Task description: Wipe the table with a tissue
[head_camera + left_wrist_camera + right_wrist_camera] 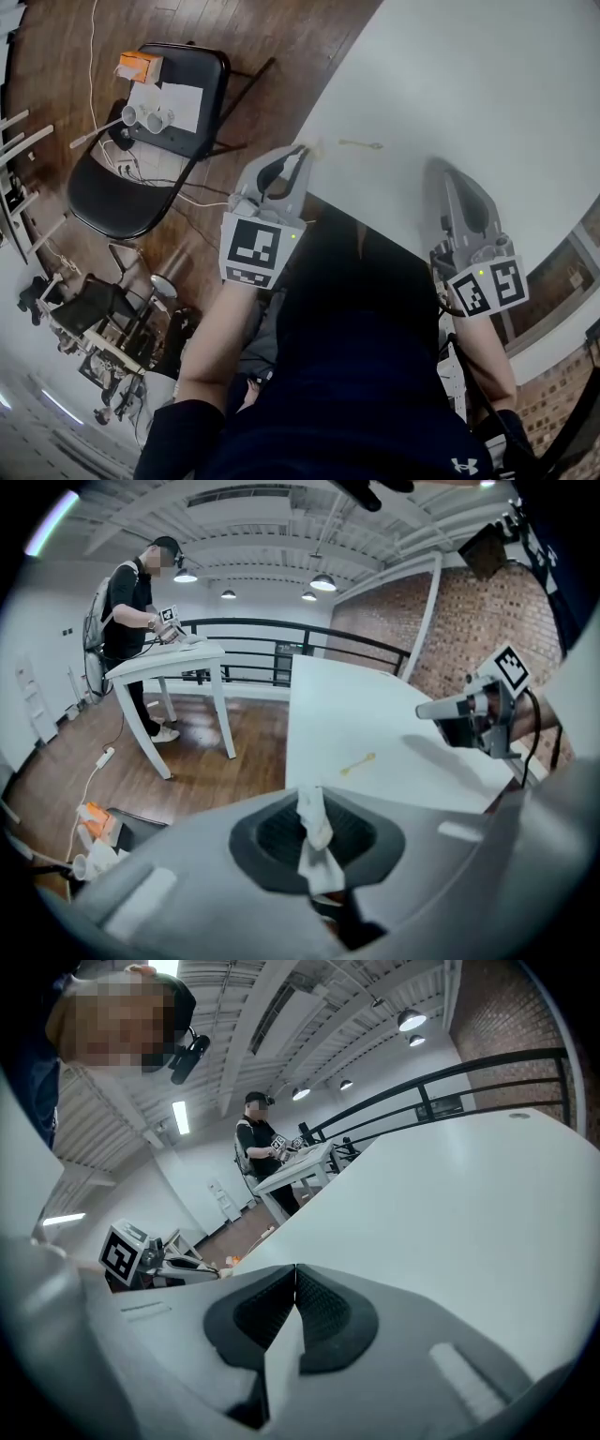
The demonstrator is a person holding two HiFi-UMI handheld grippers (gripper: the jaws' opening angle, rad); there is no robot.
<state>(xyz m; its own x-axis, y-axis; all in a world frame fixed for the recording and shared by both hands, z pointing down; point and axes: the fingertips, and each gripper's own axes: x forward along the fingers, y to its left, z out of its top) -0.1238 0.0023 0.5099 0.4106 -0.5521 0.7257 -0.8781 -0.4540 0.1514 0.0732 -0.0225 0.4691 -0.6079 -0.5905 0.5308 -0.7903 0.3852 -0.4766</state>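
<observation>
The left gripper (303, 153) pinches a white tissue (315, 844). A yellow smear (361, 143) on the worktop (487, 84) lies just to its upper right. The right gripper (442, 172), farther off, is closed and empty.

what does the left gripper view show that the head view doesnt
Only the left gripper view: the tissue pinched in the closed left tongs, a second person working at another table, the black railing and a brick wall.

Only the head view: the left gripper's marker cube and the wearer's left forearm behind it.

Both: the white table, the thin yellow smear on it, the right tongs over the table, and the black folding chair on the wooden floor.
</observation>
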